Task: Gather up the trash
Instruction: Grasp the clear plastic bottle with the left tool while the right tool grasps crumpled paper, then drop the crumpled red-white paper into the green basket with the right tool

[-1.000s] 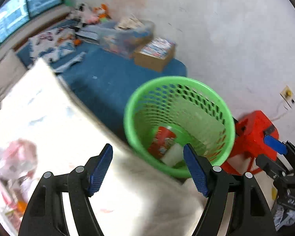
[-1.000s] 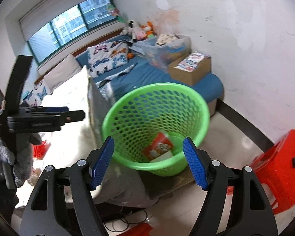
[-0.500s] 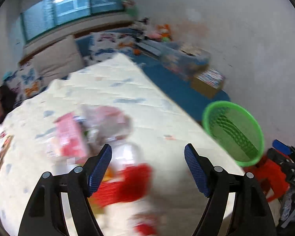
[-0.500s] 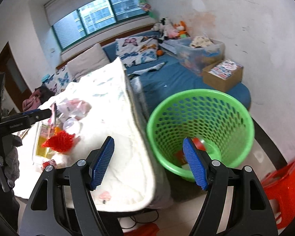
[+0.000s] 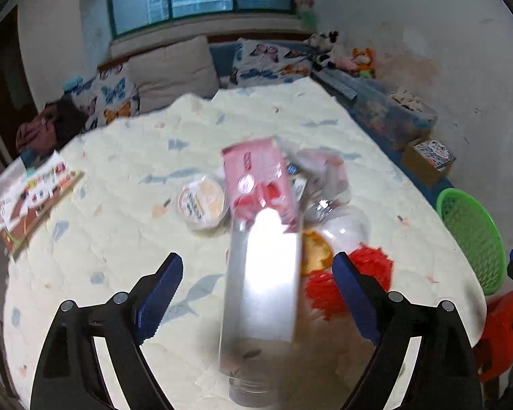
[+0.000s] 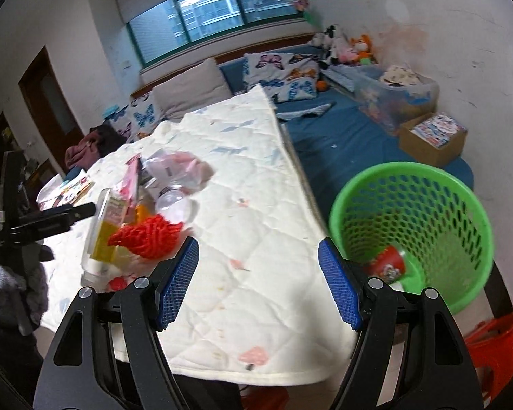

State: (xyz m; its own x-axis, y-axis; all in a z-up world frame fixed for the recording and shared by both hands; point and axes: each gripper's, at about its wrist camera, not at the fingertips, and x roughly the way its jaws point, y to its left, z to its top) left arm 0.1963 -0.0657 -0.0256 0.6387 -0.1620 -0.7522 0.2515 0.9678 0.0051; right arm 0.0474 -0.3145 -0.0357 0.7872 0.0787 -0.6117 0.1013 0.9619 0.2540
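Observation:
A pile of trash lies on the white quilted table (image 5: 119, 157). In it are a pink carton (image 5: 256, 181), a round lidded tub (image 5: 201, 201), a clear bottle (image 5: 342, 227), a red mesh ball (image 5: 349, 280) and a long clear plastic container (image 5: 263, 283). My left gripper (image 5: 258, 295) hovers over that container with its jaws opening; the container lies between the pads, untouched. My right gripper (image 6: 260, 282) stands open and empty over the table's near corner. Beside it is the green basket (image 6: 444, 201), which holds a red cup (image 6: 388, 266).
A red stool (image 6: 496, 345) stands on the floor beside the basket. Behind it a blue platform (image 6: 342, 143) carries a cardboard box (image 6: 431, 143) and a clear storage bin (image 6: 393, 95). A printed booklet (image 5: 34, 191) lies at the table's left end. A gloved hand (image 6: 10, 290) holds the left gripper.
The left view swung from the basket to the trash pile on the table, and its jaws widened. The right view swung left from the basket toward the table corner.

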